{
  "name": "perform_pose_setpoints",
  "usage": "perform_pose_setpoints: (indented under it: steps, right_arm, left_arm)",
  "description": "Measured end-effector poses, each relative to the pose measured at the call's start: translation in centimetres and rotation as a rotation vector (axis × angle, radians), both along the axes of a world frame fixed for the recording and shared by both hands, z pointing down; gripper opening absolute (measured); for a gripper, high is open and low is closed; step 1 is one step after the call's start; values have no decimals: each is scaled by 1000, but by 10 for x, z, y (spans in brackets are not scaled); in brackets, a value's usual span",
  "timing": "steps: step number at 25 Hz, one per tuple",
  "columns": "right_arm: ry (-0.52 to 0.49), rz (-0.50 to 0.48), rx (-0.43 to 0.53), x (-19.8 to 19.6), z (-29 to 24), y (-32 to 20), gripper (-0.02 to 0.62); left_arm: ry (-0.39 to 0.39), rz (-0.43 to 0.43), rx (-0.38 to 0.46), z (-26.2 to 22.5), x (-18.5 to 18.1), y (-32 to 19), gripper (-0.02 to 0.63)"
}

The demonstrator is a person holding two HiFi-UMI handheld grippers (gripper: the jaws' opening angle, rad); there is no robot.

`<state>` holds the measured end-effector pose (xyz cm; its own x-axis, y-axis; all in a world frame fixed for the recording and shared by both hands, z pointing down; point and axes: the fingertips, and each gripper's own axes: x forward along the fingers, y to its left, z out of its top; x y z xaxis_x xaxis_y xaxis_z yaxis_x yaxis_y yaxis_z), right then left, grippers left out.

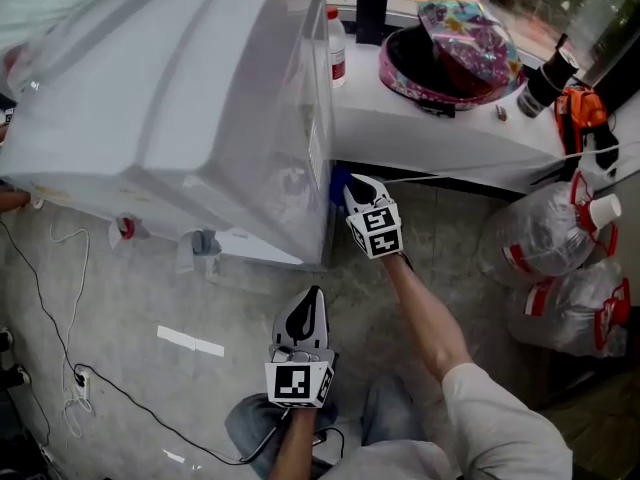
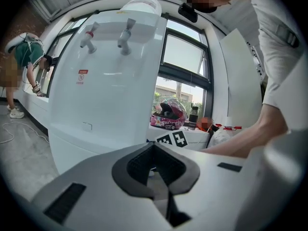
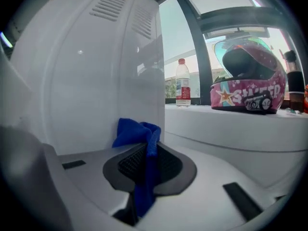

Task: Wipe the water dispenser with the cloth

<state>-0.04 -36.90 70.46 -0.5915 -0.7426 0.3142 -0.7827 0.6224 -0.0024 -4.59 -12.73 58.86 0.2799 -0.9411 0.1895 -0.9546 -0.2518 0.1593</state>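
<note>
Dispenser (image 1: 200,98) stood white on the floor, blue cloth (image 3: 138,131) was pinched in the right gripper (image 1: 356,184) low against its side, left gripper (image 1: 312,298) was closed, empty, nearby.

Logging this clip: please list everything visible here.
water dispenser: one, white, on the floor ahead
taps: two, one red, one grey, on the dispenser's front
cloth: one, blue, by the dispenser's side
ledge: one, white, right of the dispenser
helmet: one, pink, on the ledge
bottle: one, clear, red label, on the ledge
flask: one, black, on the ledge
jugs: two, clear, floor at right
left gripper: fingers shut, empty
right gripper: fingers shut on the cloth
</note>
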Motion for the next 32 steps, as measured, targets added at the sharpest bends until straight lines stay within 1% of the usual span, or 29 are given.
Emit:
perform_pose_setpoints:
  steps: [7,10,13,16,19,22,24,27,29,32]
  right_arm:
    - [56,27,-17,2,11,-48,49]
    - [70,27,-16,9,12,-50,49]
    - [59,36,15,12,7,-36,49]
    - [60,17,59,21,1,2,49]
    - [47,-17,75,29,2,61,49]
    - [-8,7,60,39,1,122,49]
    - [-25,23,34,43,4,161,49]
    - [-39,-1,-11,33,16,212,49]
    - [-45,-25,-33,21,25,232,49]
    - [-60,-47,-44,4,32,237,49]
  left_arm:
    - [2,-12,3,3,-5,-2,12]
    - [11,-19,2,5,-4,0,12]
    - [8,-29,16,2,-9,-1,12]
    - [8,-38,20,1,-9,-1,12]
    - [26,-41,26,-1,-6,-1,12]
    - [21,-36,30,-1,-2,-2,12]
    - [20,-39,29,-1,-1,-2,12]
    - [11,-49,33,-1,-2,-1,12]
    - [0,-56,39,-3,-3,1,12]
    - [0,-66,45,-5,-2,2,12]
